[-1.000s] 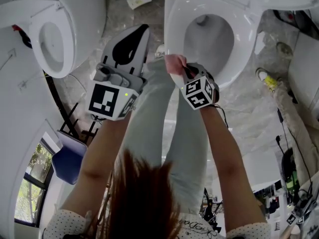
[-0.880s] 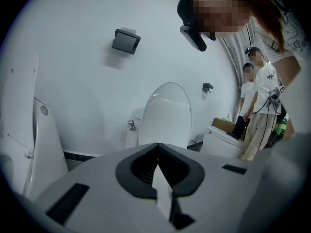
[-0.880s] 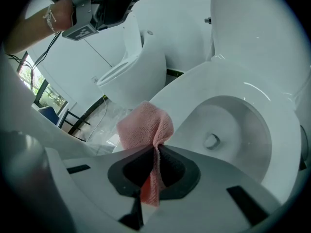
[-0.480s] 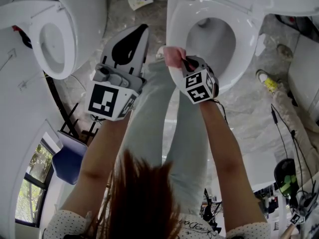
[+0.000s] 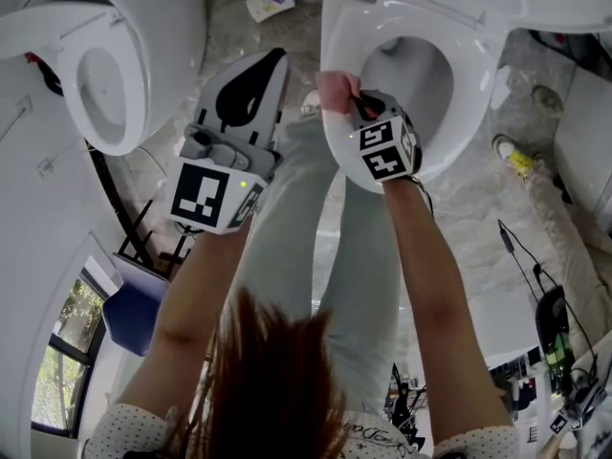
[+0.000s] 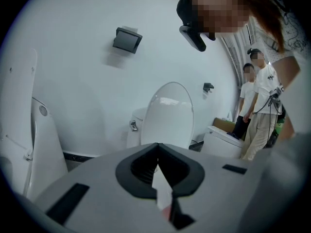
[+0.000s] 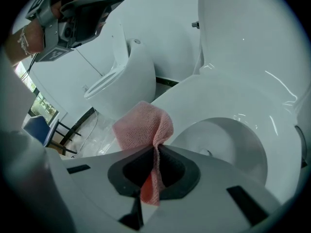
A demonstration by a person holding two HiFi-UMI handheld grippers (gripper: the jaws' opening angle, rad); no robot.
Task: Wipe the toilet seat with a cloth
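2 grippers, 1 cloth, 2 toilets. The right gripper (image 7: 156, 148) is clamped on the cloth (image 7: 144, 126), which is pink, coarse-knit and bunched above the jaws, at the left rim of the toilet seat (image 5: 475, 82). The seat is a glossy white oval, and the rest of its rim is bare. The left gripper (image 6: 156, 147) has its jaws together with nothing between them. It is held well clear over the floor gap (image 5: 225, 27), beside the second toilet (image 5: 143, 84).

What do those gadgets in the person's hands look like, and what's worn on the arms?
Both are light grey with black insets. The left tool is wedge-shaped with a black teardrop recess; the right tool is partly hidden. Each carries a cube of black-and-white square markers. The sleeves are short, white and dotted.
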